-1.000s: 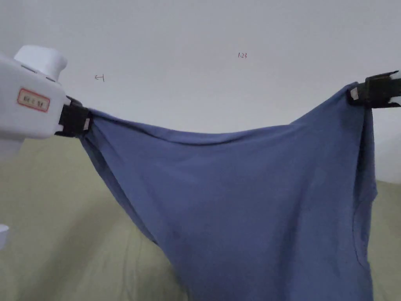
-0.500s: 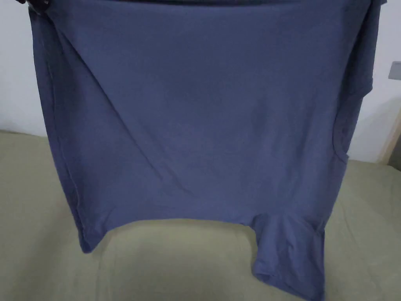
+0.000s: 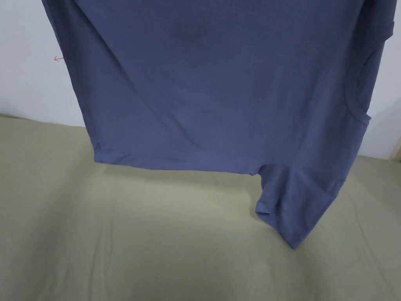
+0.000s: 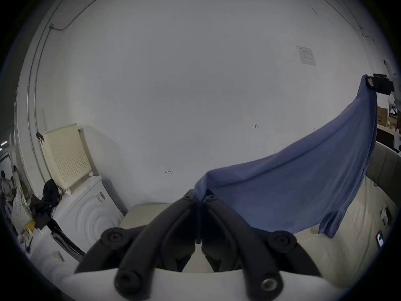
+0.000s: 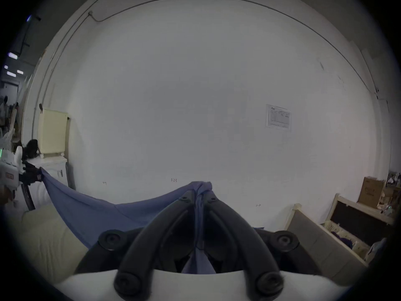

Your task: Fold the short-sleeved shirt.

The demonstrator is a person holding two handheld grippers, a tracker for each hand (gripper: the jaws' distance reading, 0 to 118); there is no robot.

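Blue soft cotton short-sleeved shirt (image 3: 219, 86) hangs limp, light — left gripper (image 4: 198, 199) and right gripper (image 5: 200, 191) each clamp a top corner; good holds.

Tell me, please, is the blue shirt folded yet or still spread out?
Spread out: the shirt hangs in one sheet between the left claw and right claw, above the bed.

Open bed surface (image 3: 156, 243) below hanging shirt (image 3: 219, 78)
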